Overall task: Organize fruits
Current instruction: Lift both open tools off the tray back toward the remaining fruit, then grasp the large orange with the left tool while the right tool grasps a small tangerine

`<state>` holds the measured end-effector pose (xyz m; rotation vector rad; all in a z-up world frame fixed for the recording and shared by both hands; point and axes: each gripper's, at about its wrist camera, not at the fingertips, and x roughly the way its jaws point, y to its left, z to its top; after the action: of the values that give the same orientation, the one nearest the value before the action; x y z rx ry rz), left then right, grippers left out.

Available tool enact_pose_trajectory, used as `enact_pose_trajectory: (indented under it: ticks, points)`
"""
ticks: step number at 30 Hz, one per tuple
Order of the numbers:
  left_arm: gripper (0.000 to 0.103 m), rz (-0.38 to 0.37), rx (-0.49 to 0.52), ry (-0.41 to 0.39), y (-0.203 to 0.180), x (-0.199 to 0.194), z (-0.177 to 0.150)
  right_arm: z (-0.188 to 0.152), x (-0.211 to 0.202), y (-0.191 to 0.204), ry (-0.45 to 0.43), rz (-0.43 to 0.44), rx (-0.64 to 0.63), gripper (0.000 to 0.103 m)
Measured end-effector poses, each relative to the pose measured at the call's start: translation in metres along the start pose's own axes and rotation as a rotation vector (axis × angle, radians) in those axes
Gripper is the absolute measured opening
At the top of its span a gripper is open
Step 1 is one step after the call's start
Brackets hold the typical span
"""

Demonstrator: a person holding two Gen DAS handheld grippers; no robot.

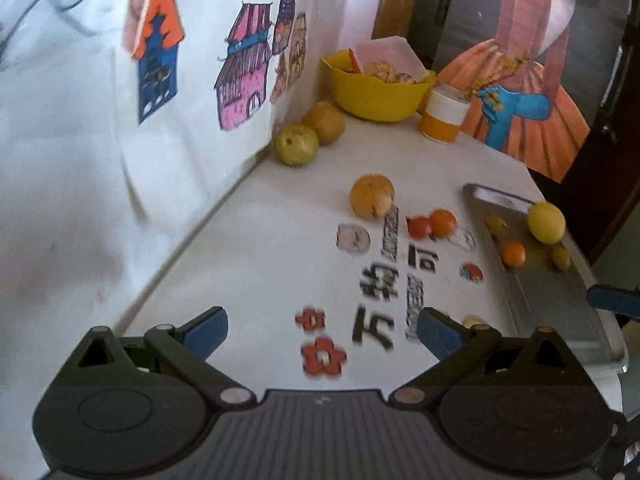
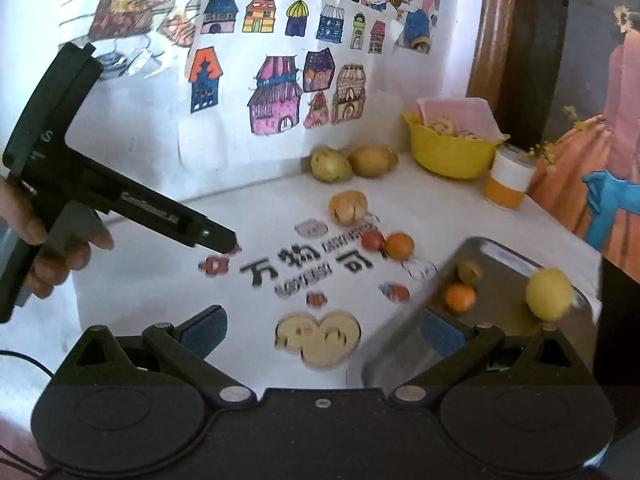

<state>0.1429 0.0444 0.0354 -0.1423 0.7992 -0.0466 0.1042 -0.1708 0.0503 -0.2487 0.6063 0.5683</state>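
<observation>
on the left of the table (image 2: 160,292), against the wall (image 2: 132,152), nothing lay within reach; the left gripper (image 1: 322,330) hung over the printed mat (image 1: 372,312) with its jaws spread wide and nothing between them. the right-wrist view showed a person's hand (image 2: 52,256) on its handle, nose pointing toward the middle of the mat.

further right along the wall sat two pears (image 1: 310,134), touching each other, well ahead of both grippers. a third, mottled pear (image 1: 372,197) lay alone in mid-table, ahead of the left gripper and a little to its right. just beyond it a tomato (image 1: 419,227) and an orange (image 1: 443,223) sat touching, between that pear and the tray (image 1: 560,304).

the tray stood at the right edge and already held a lemon (image 1: 546,222), a small orange (image 1: 513,254) and two small yellowish fruits, too blurred to name. the right gripper (image 2: 322,330) was also wide open and empty, its right finger over the tray's near corner.

at the far right stood a yellow bowl (image 1: 376,96) with contents unclear, and a cup (image 1: 442,114) beside it.

judgement: loose fruit lay forward and rightward of the left gripper, leftward of the right. the tomato and orange looked about equally reachable; the lone pear favoured the left gripper. all were roundish, so long axis mattered little. the touching pair could roll if nudged.
</observation>
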Motion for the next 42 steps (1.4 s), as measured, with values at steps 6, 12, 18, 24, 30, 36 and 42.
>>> enact_pose_trajectory:
  ticks: [6, 12, 18, 24, 30, 36, 42]
  points:
    - [0.103, 0.008, 0.019, -0.016, -0.012, 0.027, 0.029, 0.022, 0.027, -0.026, -0.027, -0.034, -0.005, 0.102]
    - [0.103, 0.008, 0.036, -0.027, -0.028, 0.064, 0.049, 0.035, 0.052, -0.06, -0.047, -0.059, -0.035, 0.102]
    - [0.103, -0.023, 0.026, -0.017, -0.033, 0.095, 0.062, 0.042, 0.085, -0.092, -0.02, -0.033, -0.041, 0.101]
    - [0.103, -0.042, 0.005, -0.015, -0.031, 0.12, 0.07, 0.041, 0.118, -0.101, 0.029, -0.043, -0.081, 0.087]
    - [0.102, -0.07, -0.02, -0.013, -0.03, 0.136, 0.074, 0.041, 0.142, -0.097, 0.059, -0.007, -0.112, 0.077]
    - [0.1, -0.088, -0.013, -0.026, -0.033, 0.144, 0.077, 0.042, 0.156, -0.097, 0.085, 0.005, -0.116, 0.069]
    - [0.084, -0.112, -0.008, -0.033, -0.035, 0.145, 0.077, 0.042, 0.162, -0.098, 0.091, 0.036, -0.1, 0.06]
